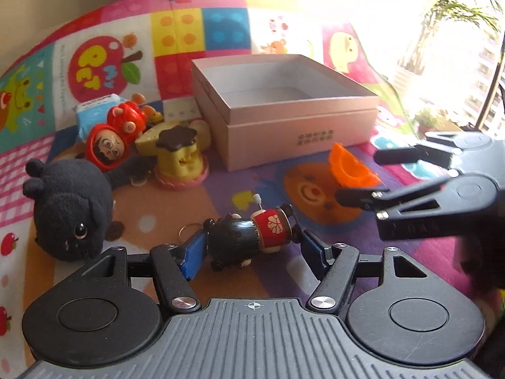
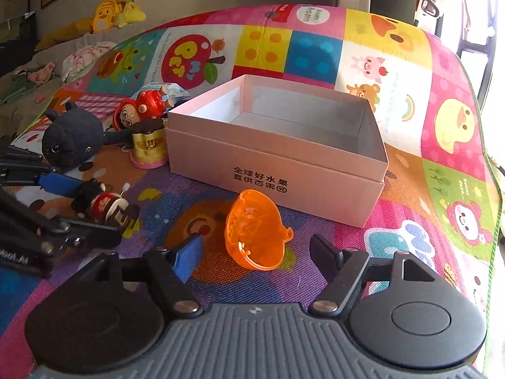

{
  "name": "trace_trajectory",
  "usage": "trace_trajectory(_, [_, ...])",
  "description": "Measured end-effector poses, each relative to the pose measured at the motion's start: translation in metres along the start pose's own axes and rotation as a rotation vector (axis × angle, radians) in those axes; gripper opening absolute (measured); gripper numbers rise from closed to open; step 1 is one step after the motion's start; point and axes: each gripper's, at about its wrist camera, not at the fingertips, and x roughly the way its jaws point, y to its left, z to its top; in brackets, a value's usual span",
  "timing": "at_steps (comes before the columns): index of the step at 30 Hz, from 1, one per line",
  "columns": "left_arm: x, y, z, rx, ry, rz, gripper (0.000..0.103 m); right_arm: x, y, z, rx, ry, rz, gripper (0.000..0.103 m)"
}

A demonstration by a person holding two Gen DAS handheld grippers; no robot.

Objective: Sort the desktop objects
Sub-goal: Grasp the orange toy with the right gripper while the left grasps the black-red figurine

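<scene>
A small wind-up doll [image 1: 252, 237] with black hair and a red body lies on its side on the play mat. My left gripper [image 1: 252, 249] spans it end to end, one blue pad against its head and the other against its feet. The right wrist view shows this doll [image 2: 104, 205] pinched between those fingers. An orange half shell [image 2: 252, 233] rests on the mat in front of the pink open box [image 2: 331, 186]. My right gripper [image 2: 257, 254] stands open around the shell, with a gap on each side.
Left of the box lie a black plush [image 1: 69, 211], two red round-headed figures [image 1: 116, 132], a yellow pudding-shaped toy [image 1: 180, 158] and a blue packet [image 1: 94, 110]. The box holds nothing. Yellow plush toys [image 2: 110, 12] sit beyond the mat.
</scene>
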Motion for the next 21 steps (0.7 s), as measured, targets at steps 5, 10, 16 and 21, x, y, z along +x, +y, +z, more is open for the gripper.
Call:
trace_trajectory(5, [-0.002,0.004,-0.009,0.037,-0.008,0.139,0.086,0.0,0.003,0.004,-0.039,0.003,-0.024,0.076])
trace_trajectory(10, [-0.006,0.03,-0.008,-0.019,-0.002,0.212,0.091,-0.005,0.0,0.002,-0.079,0.012,-0.087,0.085])
trace_trajectory(16, [-0.016,0.043,-0.013,-0.07,-0.017,0.171,0.095,0.0,-0.006,0.01,0.021,0.031,0.026,0.085])
trace_trajectory(21, [-0.017,0.033,-0.011,-0.038,-0.037,0.11,0.095,0.021,-0.002,0.015,0.043,0.097,0.02,0.051])
